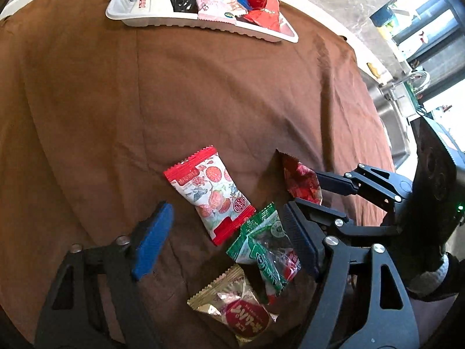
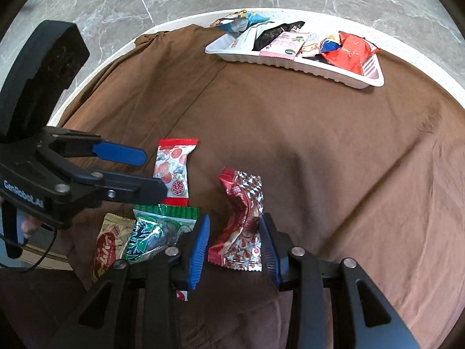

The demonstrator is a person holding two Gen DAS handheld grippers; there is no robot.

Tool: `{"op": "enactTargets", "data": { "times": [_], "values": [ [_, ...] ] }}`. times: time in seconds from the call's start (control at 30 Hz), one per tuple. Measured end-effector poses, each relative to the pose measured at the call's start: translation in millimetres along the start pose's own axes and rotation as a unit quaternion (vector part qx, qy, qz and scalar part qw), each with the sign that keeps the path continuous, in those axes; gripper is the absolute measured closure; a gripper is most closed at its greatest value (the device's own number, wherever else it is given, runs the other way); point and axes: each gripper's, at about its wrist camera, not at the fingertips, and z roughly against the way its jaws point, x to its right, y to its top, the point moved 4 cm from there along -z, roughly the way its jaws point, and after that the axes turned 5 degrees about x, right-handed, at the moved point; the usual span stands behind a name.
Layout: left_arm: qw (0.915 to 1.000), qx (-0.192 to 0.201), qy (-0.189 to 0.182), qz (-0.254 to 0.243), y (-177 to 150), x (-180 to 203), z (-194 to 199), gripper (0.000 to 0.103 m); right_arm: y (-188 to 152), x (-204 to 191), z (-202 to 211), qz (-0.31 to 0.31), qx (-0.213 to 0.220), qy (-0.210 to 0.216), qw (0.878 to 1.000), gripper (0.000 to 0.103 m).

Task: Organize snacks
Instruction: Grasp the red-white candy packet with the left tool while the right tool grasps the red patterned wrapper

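We see our right hand-held gripper (image 2: 234,245) straddling the red crinkled packet (image 2: 239,224) at 6 o'clock, pads not clenched, left hand-held gripper (image 1: 223,241) released over green packet (image 1: 266,250), white tray (image 2: 293,58) at 12 o'clock on bench (image 2: 319,133)

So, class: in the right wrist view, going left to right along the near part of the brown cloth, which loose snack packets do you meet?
Gold packet with red oval → green packet → red patterned packet, which sits between the right gripper jaws.
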Motion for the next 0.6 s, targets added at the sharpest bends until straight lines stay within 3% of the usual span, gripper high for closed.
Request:
{"op": "enactTargets", "data": {
  "times": [0.13, 0.2, 0.33, 0.6],
  "values": [
    [0.9999, 0.004, -0.001, 0.011, 8.5, -1.7, -8.8, 0.049, -2.4, 1.6, -2.8, -0.006, -0.004, -0.005, 1.000, 0.068],
    [0.9999, 0.010, 0.004, 0.004, 14.4, 0.4, -11.7, 0.051, -2.9, 2.8, -2.2, -0.012, -0.002, -0.005, 1.000, 0.071],
    [0.9999, 0.012, 0.006, -0.004, 20.1, 3.6, -18.0, 0.074, -2.8, 7.7, -1.6, -0.026, -0.001, 0.000, 1.000, 0.076],
    [0.9995, 0.019, 0.008, -0.023, 19.6, 6.6, -18.5, 0.081, -1.9, 19.7, 2.6, -0.072, 0.001, 0.027, 0.997, 0.078]
  ]
}}
